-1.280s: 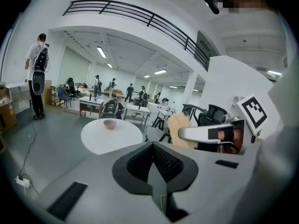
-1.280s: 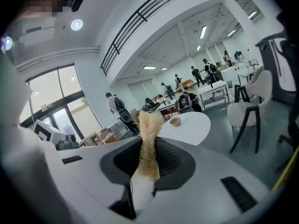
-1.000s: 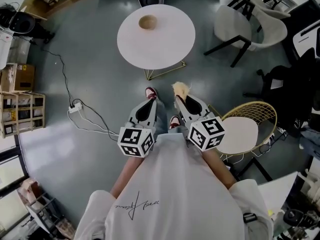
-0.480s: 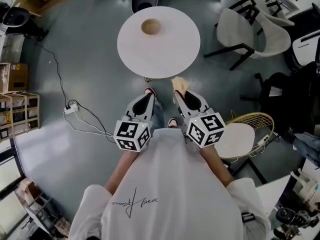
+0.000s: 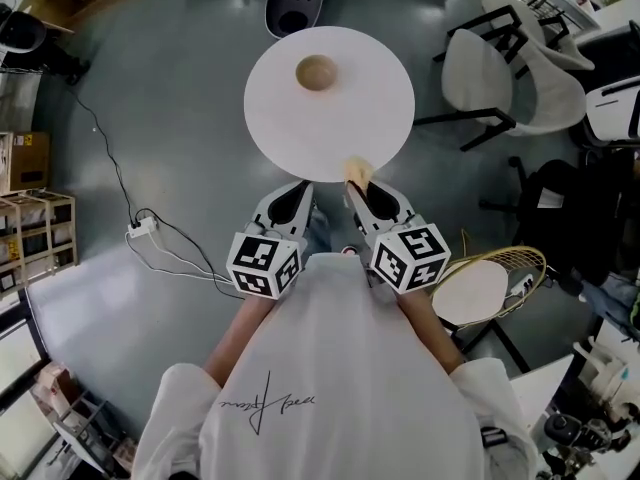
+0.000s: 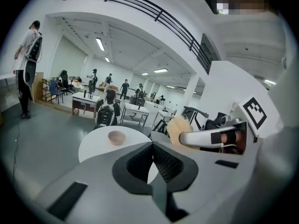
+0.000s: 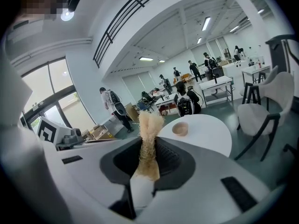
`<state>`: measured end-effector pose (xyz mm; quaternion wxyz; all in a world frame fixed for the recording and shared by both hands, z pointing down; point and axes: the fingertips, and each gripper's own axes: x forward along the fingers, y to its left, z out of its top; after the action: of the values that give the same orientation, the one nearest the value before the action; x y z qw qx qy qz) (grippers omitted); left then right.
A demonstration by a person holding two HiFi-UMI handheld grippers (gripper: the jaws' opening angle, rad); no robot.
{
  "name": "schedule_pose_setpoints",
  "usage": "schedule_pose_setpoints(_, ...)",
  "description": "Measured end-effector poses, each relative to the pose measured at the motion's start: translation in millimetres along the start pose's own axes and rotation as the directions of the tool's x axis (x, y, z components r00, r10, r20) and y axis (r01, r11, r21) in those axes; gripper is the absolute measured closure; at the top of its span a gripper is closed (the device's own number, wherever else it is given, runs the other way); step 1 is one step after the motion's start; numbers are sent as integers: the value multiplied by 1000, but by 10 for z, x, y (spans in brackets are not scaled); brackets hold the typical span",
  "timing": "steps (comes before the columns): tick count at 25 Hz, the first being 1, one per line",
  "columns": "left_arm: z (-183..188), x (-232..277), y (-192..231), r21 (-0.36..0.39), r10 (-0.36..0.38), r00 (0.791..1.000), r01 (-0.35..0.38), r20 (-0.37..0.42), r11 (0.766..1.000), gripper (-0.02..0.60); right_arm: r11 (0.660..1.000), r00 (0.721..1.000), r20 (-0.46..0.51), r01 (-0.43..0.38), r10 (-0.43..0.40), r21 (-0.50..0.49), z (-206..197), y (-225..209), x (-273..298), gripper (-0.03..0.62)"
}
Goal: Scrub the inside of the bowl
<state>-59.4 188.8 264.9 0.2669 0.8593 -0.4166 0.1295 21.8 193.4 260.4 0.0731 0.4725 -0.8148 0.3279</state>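
Bowl (image 5: 316, 72) near the tabletop's (image 5: 385, 118) far edge: likely light, rigid, apt to slide; steady it at the rim. Right hand-held gripper (image 5: 356, 184) pinches soft scrubber (image 7: 148, 143); left hand-held gripper (image 5: 304, 188) pressed together, empty.

Wooden bowl (image 5: 316, 72), round white table (image 5: 372, 128), grey floor (image 5: 180, 118)

The scrubber's (image 7: 149, 129) lower end is buried between the jaws of the right hand-held gripper (image 5: 362, 193). Out on the bench (image 5: 375, 118), the bowl (image 5: 316, 72) is too small to show its inside. The chair (image 5: 293, 3) beyond is cut by the top edge. The people (image 7: 192, 71) in the distance are too small to make out.
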Motion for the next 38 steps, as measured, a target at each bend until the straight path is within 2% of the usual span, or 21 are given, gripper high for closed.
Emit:
schedule_pose_setpoints(8,257,150,494,0,-45,999,45,-4,999,577,1000,999,-30,-11,12,19,168,150,599,507)
schedule_pose_setpoints(14,459,260,737,8,-95,995,95,0,995,577,1000,1000,-2,-5,5,-9,375,293,925,507)
schedule_pose_setpoints(17,496,335,767,-17,-140,990,140,0,990,577,1000,1000,-5,0,0,-7,389,255,977,507)
schedule_pose_setpoints(20,527,393,820,-36,-153,988,153,2,988,577,1000,1000,-18,14,-14,-15,391,197,1024,507)
schedule_pose_setpoints(22,542,437,892,-42,-139,990,139,0,989,577,999,999,-24,20,-21,-29,427,157,1062,507)
schedule_pose_setpoints(25,542,529,1025,-45,-80,997,80,-15,996,577,999,999,-32,22,-23,-46,485,64,1115,507)
schedule_pose_setpoints(29,572,640,1097,-81,-31,999,29,-22,996,577,999,999,-48,19,-21,-45,555,-98,1167,507)
schedule_pose_setpoints(33,657,792,1133,-111,-9,1000,6,-19,994,577,998,998,-68,1,-5,-55,674,-266,1264,507)
schedule_pose_setpoints(38,665,1053,1226,-115,21,999,-25,-33,993,577,997,996,-89,-23,16,-74,742,-510,1431,507)
